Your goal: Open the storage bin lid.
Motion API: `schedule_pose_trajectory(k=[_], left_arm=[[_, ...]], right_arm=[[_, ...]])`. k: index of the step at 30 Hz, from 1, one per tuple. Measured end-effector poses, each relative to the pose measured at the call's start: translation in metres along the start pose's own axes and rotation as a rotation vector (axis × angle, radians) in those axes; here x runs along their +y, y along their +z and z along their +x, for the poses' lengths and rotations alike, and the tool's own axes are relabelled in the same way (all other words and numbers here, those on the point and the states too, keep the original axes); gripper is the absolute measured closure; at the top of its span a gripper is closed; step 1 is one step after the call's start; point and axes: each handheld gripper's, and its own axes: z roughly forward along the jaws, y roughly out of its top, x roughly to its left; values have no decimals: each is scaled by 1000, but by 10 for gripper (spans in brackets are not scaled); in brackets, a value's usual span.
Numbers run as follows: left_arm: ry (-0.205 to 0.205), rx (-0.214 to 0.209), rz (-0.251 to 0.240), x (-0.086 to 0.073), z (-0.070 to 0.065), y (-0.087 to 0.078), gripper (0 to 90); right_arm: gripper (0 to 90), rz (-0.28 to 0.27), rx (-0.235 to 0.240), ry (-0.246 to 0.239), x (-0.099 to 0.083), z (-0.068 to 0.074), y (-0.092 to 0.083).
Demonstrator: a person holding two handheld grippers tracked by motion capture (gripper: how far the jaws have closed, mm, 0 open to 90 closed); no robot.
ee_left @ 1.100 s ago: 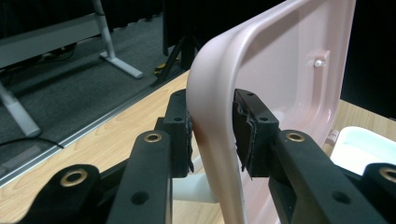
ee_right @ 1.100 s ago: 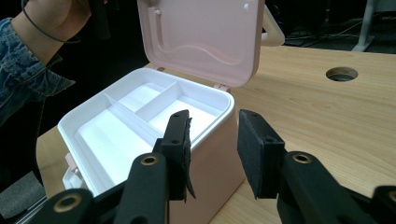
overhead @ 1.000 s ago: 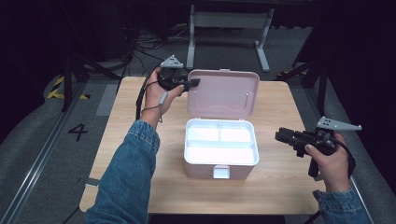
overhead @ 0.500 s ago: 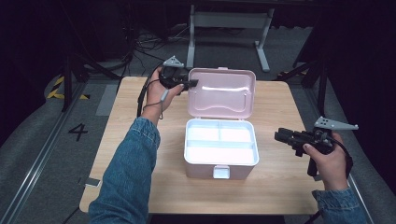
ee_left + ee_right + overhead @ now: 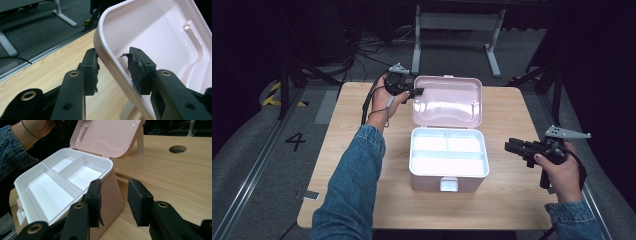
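The desk (image 5: 362, 165) carries my pink box (image 5: 447, 172) in its middle, with free wood on both sides. Its lid (image 5: 452, 102) stands open; the white tray (image 5: 447, 152) has empty compartments. My left tool (image 5: 112, 68) has just been opening, with the lid's edge loose between its jaws. My right tool (image 5: 115, 195) waits half wide, holding nothing, beside the box.

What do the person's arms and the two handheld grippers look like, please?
Both arms wear blue denim sleeves. A thin dark band circles the left wrist. The left gripper and right gripper are black, each with a grey three-cornered plate on top and a black cable trailing. Their jaws carry brass-coloured rivets and black pads, frayed at the edges.
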Motion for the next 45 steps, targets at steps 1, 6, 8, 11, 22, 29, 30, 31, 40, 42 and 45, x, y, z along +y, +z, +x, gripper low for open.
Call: schedule_pose_trajectory(k=[1, 6, 8, 11, 22, 29, 30, 31, 40, 42, 45], left_arm=[[1, 3, -1, -1, 1, 2, 603], [-34, 0, 15, -5, 4, 9, 593], [-36, -6, 17, -7, 6, 12, 587], [-65, -7, 24, -11, 8, 17, 578], [-51, 35, 111, -28, 11, 37, 577], [-111, 19, 100, -39, 15, 43, 589], [-118, 17, 103, -40, 15, 44, 587], [-121, 17, 102, -41, 15, 44, 585], [-166, 4, 102, -47, 16, 48, 566], [-165, 5, 97, -47, 16, 48, 565], [-146, 20, 96, -47, 15, 47, 555]], right_arm=[[644, 0, 1, -1, 0, 0, 0], [644, 1, 3, -2, -1, 0, 1], [644, 2, 2, -2, -1, 0, 1], [644, 4, 0, -1, -1, 0, 0], [641, 15, 5, 8, -4, -1, 4], [640, 19, 9, 14, -5, -1, 5], [639, 21, 10, 13, -5, -1, 6], [638, 25, 11, 16, -5, -1, 7], [633, 22, 12, 14, -6, -1, 8], [632, 21, 10, 12, -6, -1, 8], [631, 21, 11, 12, -6, -1, 8]])
